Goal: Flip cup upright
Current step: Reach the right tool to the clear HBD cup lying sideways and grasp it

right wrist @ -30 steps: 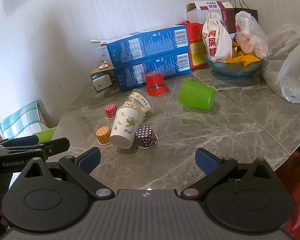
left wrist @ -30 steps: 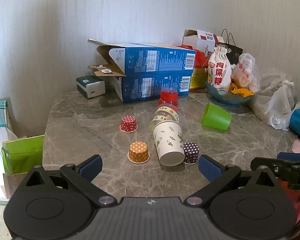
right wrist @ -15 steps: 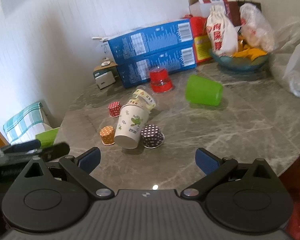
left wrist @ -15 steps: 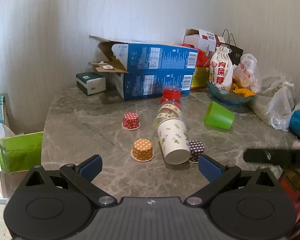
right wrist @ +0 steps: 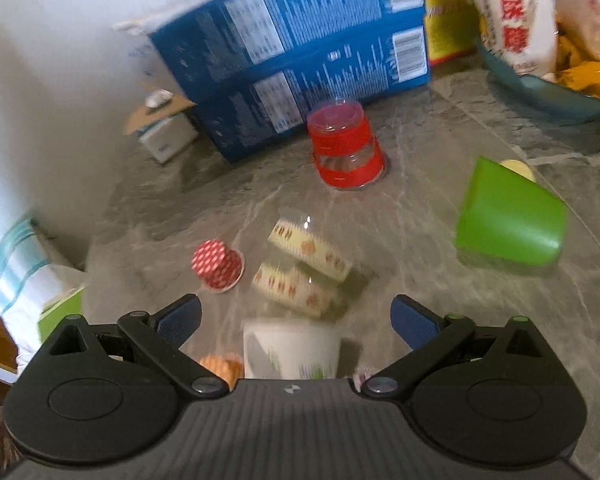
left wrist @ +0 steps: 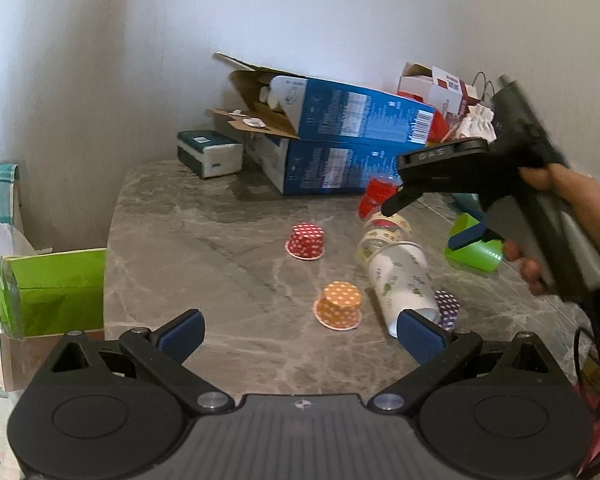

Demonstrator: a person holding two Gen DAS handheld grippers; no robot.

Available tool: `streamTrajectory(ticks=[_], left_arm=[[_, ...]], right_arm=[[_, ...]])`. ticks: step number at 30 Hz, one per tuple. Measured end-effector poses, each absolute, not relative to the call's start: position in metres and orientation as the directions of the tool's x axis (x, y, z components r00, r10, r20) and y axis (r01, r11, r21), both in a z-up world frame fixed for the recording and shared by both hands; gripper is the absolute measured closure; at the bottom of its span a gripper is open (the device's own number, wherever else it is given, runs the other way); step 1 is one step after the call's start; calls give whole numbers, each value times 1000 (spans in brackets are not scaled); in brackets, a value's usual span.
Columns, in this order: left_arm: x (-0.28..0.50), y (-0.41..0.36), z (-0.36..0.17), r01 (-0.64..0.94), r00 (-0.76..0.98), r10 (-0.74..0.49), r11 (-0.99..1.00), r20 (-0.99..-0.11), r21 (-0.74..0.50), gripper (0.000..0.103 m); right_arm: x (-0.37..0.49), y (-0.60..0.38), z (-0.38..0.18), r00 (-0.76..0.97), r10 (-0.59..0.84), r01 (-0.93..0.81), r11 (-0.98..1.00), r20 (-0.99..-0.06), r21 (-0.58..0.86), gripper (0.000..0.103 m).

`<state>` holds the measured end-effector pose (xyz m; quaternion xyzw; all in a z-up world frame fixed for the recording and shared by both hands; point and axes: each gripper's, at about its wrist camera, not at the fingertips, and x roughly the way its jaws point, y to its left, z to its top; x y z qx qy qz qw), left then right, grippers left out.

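Note:
A white paper cup (left wrist: 402,285) with green prints lies on its side on the marble table (left wrist: 220,248); it also shows in the right wrist view (right wrist: 292,350). A clear cup with yellow bands (right wrist: 304,268) lies on its side behind it. A green cup (right wrist: 508,216) lies on its side to the right. A red-banded clear cup (right wrist: 346,148) stands upside down. My left gripper (left wrist: 300,336) is open and empty near the table's front edge. My right gripper (right wrist: 296,320) is open and empty, above the white cup and the banded cup.
Small dotted cupcake liners stand upside down: red (left wrist: 306,240), orange (left wrist: 339,305), purple (left wrist: 446,308). Two stacked blue boxes (right wrist: 300,60) and a tissue pack (left wrist: 210,152) sit at the back. A bowl with snack bags (right wrist: 540,60) is at the right. A green box (left wrist: 52,292) is off the table's left edge.
My right gripper has moved forward and down over the cups, which now look much nearer. It has come into the left wrist view at the right. The left gripper has shifted a little.

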<state>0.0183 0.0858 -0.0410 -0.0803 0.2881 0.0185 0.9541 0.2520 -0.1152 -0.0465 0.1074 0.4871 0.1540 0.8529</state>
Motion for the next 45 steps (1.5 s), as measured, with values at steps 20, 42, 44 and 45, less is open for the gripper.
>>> streamTrajectory(ticks=[20, 42, 44, 45], left_arm=[[-10, 133, -48, -157, 835, 16, 965, -550, -211, 0], [-86, 116, -34, -139, 863, 20, 970, -504, -200, 0], [-94, 112, -34, -136, 863, 21, 972, -504, -193, 0], [-98, 110, -35, -133, 862, 19, 973, -506, -189, 0]], right_arm=[[310, -79, -54, 510, 280, -171, 960, -813, 223, 34], [79, -135, -26, 394, 456, -429, 859, -798, 279, 32], [73, -135, -36, 383, 456, -418, 861, -804, 289, 32], [73, -133, -41, 376, 455, -415, 862, -807, 292, 33]])
